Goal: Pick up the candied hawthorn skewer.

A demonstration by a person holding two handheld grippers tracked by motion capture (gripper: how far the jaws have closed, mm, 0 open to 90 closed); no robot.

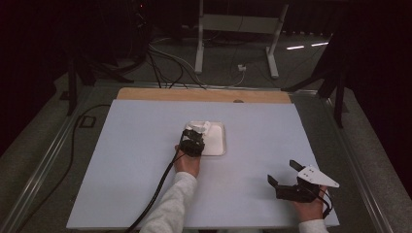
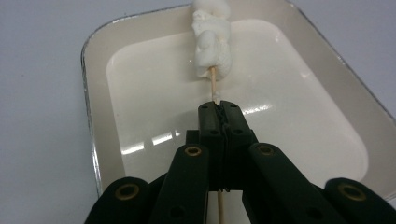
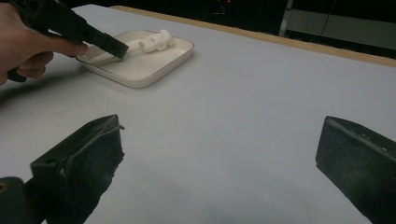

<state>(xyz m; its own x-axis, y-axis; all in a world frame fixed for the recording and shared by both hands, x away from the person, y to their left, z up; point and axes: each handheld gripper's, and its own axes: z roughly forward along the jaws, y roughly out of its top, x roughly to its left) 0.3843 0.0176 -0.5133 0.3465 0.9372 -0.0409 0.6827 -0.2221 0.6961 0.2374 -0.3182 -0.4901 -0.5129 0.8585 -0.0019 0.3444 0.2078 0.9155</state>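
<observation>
Dim floor and trailing cables ring a pale blue table [image 1: 121,160], where a person works two hand-held grippers over a shallow white tray [image 2: 95,116] set near the middle of the surface. Over that tray the left gripper [image 2: 219,109] has its jaws pressed together on a thin wooden skewer [image 2: 214,84], which carries a cluster of white marshmallows [image 2: 212,39] at its far end, out by the tray's far rim. Whether the marshmallows rest on the rim or hang just above it cannot be told. Near the table's front edge on the person's right, well apart from the tray, the right gripper [image 3: 219,158] sits with its jaws spread wide and nothing between them (its camera catches the left hand [image 3: 28,42] and tray from afar).

The risk, judging from the hold, lies in the narrow pinch: so slim a stick could twist or slide between the jaws, tipping the loaded end down. Soft marshmallows might also slip along the skewer or drop outside the tray if the hand tilts or jerks.
</observation>
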